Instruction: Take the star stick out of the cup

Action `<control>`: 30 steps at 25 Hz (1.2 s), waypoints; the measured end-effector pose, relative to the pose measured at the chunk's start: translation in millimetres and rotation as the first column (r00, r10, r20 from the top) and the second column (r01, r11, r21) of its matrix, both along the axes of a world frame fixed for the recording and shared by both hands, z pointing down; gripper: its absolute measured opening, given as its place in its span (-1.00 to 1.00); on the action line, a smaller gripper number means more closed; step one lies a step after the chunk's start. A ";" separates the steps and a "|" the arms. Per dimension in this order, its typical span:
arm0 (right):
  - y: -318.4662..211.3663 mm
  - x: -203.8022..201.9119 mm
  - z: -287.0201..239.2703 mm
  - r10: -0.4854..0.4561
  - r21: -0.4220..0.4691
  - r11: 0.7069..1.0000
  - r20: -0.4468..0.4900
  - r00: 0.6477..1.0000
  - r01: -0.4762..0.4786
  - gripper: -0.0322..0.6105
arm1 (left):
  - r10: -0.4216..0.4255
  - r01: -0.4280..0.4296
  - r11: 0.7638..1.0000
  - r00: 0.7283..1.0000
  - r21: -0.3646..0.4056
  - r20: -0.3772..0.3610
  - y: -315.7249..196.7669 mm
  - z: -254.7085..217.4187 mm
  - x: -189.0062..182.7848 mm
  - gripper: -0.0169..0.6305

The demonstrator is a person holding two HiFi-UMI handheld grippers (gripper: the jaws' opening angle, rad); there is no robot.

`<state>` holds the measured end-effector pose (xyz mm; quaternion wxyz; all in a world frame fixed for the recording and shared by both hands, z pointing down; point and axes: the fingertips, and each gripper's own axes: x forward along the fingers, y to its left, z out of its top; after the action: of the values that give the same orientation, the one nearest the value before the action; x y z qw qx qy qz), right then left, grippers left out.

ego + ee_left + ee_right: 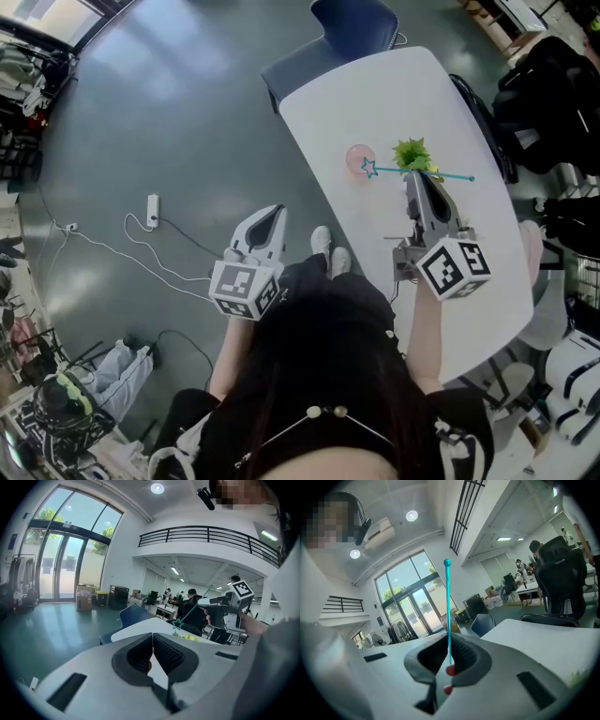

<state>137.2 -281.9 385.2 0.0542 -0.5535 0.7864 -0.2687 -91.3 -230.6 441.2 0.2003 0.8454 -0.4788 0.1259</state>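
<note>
The person wears a black top (pixel 328 352) crossed by a thin string of pale beads (pixel 323 412), and white shoes (pixel 328 251). The left gripper (pixel 277 210) and right gripper (pixel 413 175) have light grey shells and dark ribbed pads (pixel 171 654). Each carries a cube (pixel 246 289) with black-and-white square markers.

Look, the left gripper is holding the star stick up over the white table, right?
No, the right gripper holds the star stick up over the white table. The right gripper view shows the stick pinched between its jaws; the left gripper holds nothing.
</note>
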 end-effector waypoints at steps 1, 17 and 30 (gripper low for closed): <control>3.0 0.4 -5.8 0.003 0.011 1.000 0.002 1.000 -0.003 -0.84 | 0.001 -0.001 1.000 1.000 0.000 0.001 -0.4 0.1 -0.5 -0.92; 26.8 -14.1 -50.8 -0.029 0.060 0.998 -0.044 0.999 0.031 -0.84 | 0.004 -0.004 1.000 1.000 0.005 0.003 -3.4 -2.1 2.7 -0.92; 25.1 -17.9 -45.4 -0.030 0.041 0.999 -0.038 0.999 0.031 -0.84 | -0.004 0.004 1.000 1.000 0.006 0.004 -2.0 -0.9 -0.9 -0.92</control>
<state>119.3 -256.9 339.8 0.0468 -0.5451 0.8011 -0.2429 -92.2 -232.6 440.3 0.1969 0.8449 -0.4811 0.1260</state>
